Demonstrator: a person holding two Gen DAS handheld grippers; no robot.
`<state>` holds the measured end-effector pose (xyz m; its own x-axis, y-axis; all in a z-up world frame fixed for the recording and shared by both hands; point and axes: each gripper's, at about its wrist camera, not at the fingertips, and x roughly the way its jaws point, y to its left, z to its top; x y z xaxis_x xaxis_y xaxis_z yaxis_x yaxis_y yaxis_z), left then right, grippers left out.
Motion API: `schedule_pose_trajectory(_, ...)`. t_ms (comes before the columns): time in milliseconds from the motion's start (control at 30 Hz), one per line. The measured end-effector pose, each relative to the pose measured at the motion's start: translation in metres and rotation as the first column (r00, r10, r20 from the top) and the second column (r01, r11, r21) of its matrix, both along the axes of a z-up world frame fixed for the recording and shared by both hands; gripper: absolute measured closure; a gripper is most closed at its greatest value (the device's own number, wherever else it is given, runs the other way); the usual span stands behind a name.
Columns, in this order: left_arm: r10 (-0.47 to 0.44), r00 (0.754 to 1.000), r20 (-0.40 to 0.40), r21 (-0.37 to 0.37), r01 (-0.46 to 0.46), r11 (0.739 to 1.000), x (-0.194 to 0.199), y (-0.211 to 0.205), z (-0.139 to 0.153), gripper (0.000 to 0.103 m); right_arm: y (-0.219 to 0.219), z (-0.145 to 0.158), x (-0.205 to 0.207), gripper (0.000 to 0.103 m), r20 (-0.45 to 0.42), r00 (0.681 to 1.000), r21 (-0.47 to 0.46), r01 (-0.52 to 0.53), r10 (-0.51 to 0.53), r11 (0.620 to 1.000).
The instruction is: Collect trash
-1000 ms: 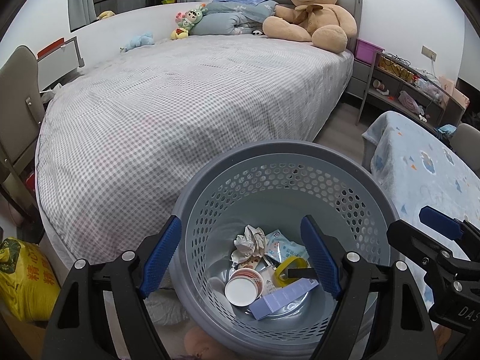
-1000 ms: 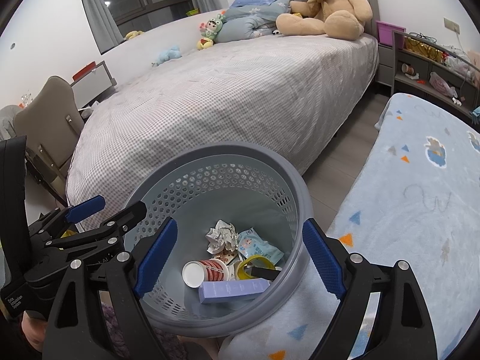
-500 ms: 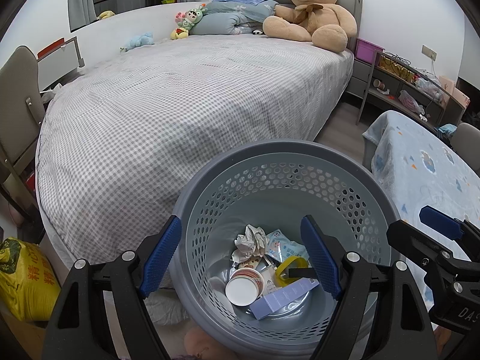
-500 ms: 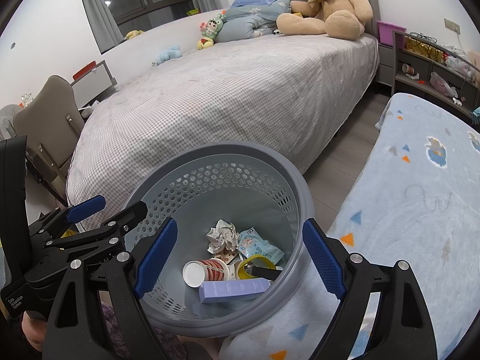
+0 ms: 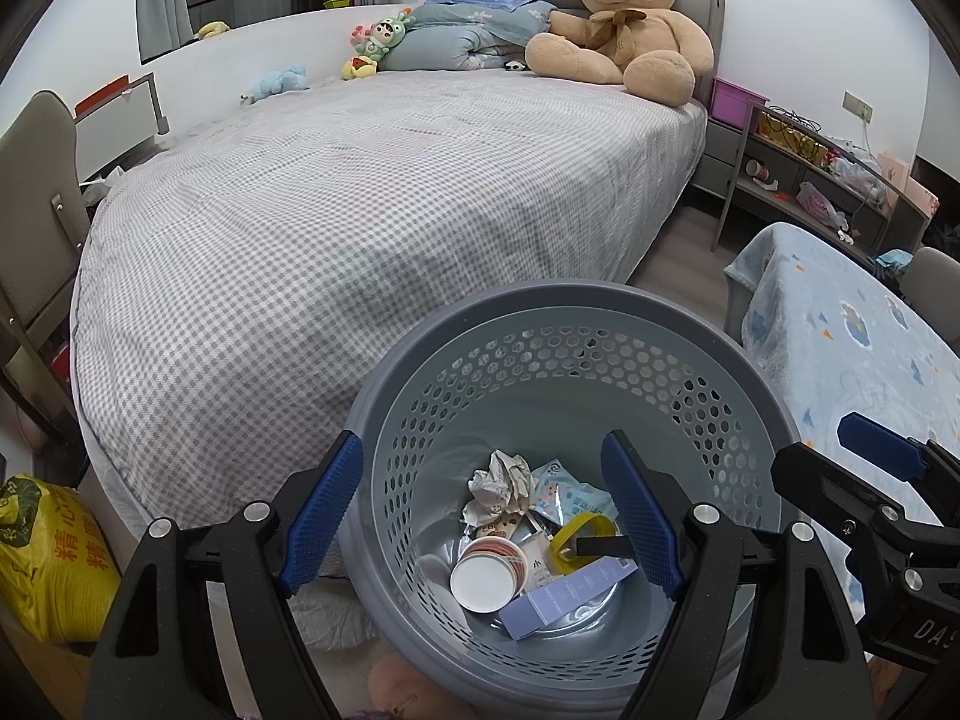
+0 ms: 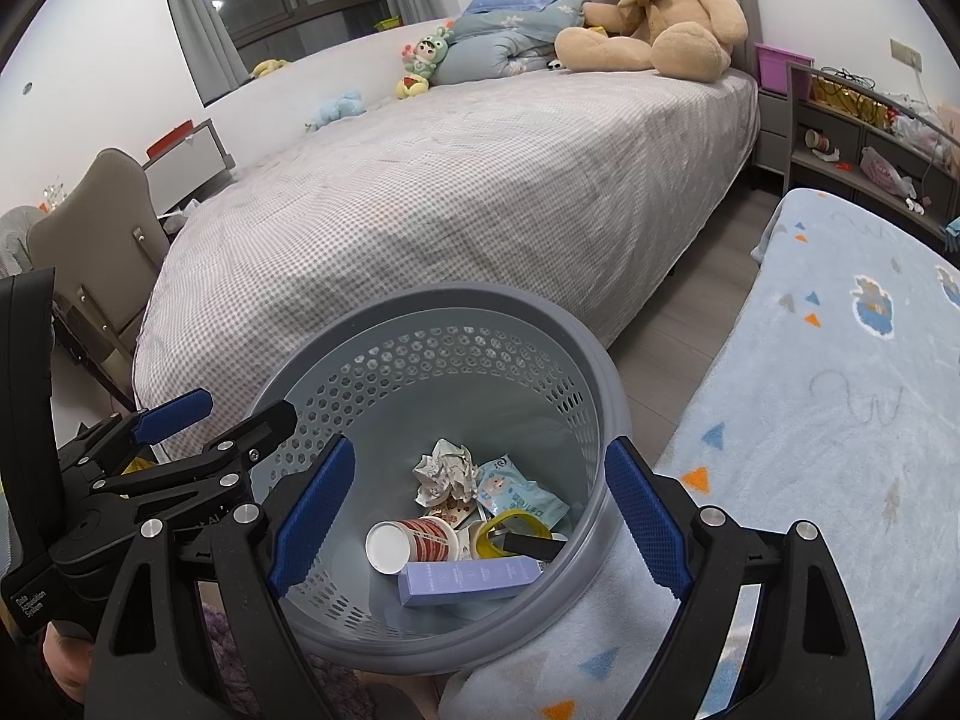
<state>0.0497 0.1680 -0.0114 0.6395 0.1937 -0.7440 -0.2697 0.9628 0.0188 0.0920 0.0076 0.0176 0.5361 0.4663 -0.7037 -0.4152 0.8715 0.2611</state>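
A grey perforated waste basket [image 5: 570, 294] [image 6: 456, 294] stands between the bed and a blanket-covered surface. On its bottom lie a crumpled paper ball [image 5: 501, 483] [image 6: 444, 471], a paper cup [image 5: 489, 573] [image 6: 408, 540] on its side, a purple box [image 5: 564, 594] [image 6: 468, 581], a yellow tape ring [image 5: 576, 531] [image 6: 510, 525] and a blue snack packet [image 5: 567, 495] [image 6: 519, 495]. My left gripper [image 5: 480, 439] hovers open above the basket, nothing between its pads. My right gripper [image 6: 480, 445] hangs beside it, also open and empty.
A bed with a checked cover [image 5: 360, 210] fills the far side, with a large teddy bear [image 5: 630, 30] and small toys at its head. To the right are a light-blue blanket [image 6: 840, 420] and cluttered shelves [image 5: 810, 180]. At the left are a yellow bag [image 5: 42, 558] and a chair [image 5: 36, 210].
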Motion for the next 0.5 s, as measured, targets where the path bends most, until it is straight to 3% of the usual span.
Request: schedule_pose_trajectory(500,0.001,1.000,-0.002,0.002,-0.001,1.000,-0.0009,-0.0014,0.0009,0.025,0.0001,0.0002,-0.0001,0.019,0.000,1.000,0.000,0.000,0.000,1.000)
